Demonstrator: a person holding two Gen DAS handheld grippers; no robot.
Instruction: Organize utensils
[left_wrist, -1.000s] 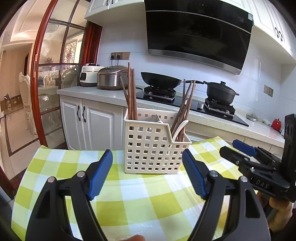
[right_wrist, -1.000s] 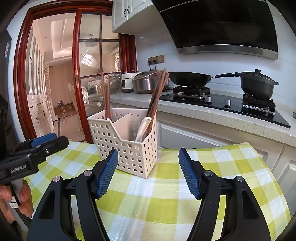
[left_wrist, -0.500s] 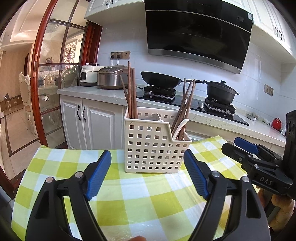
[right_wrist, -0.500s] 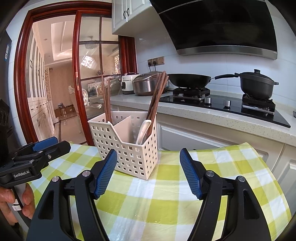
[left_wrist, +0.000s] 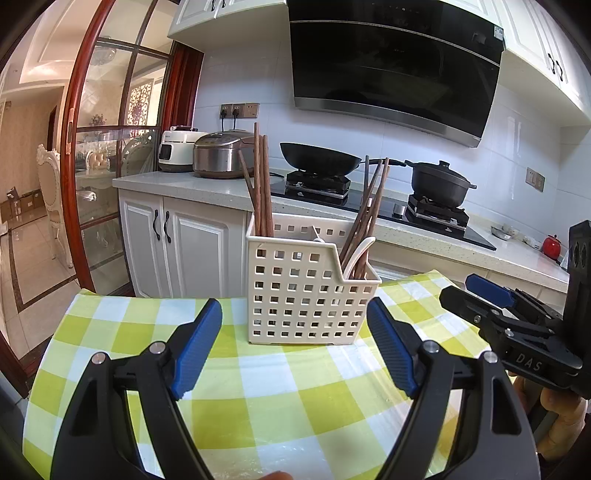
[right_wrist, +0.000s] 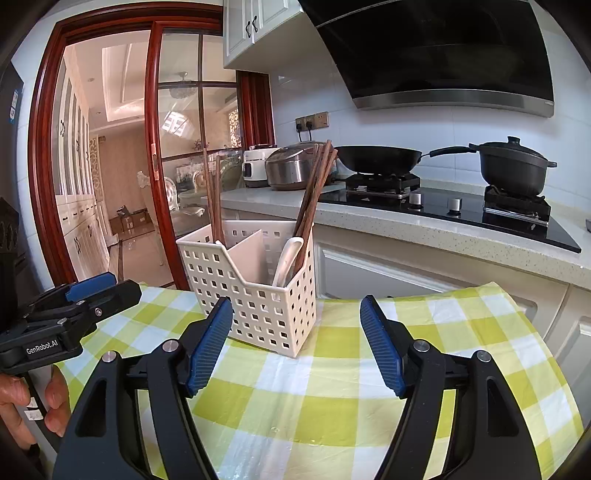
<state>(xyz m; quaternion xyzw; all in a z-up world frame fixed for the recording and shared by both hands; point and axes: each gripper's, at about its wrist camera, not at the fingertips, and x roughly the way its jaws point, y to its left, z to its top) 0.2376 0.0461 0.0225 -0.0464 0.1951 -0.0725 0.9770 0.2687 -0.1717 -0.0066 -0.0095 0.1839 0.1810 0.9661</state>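
- Kitchen light falls on a tabletop (left_wrist: 280, 391) spread with a green, yellow and white checked cloth.
- Behind it runs a speckled stone counter (right_wrist: 443, 236) over white cupboards, with a black hob set into it.
- On the hob, a dark wok (left_wrist: 317, 157) sits left and a lidded black pot (left_wrist: 439, 179) right, under a black slanted range hood (left_wrist: 395, 74).
- Two rice cookers (left_wrist: 218, 153) stand at the counter's left end, below a wall socket.
- A red-framed glass door (right_wrist: 155, 155) opens onto a dining room.
- Centre stage: the white perforated utensil basket (left_wrist: 306, 295) stands upright on the cloth, a divider splitting it in two.
- Brown chopsticks (left_wrist: 262, 184) stand in its left compartment; more chopsticks lean in the right one beside a white spoon (right_wrist: 286, 258).
- Left tongs (left_wrist: 295, 345) gape wide, nothing between the blue pads, just short of the basket.
- Right tongs (right_wrist: 297, 339) have just been spreading and now stand wide, holding nothing, basket close ahead.
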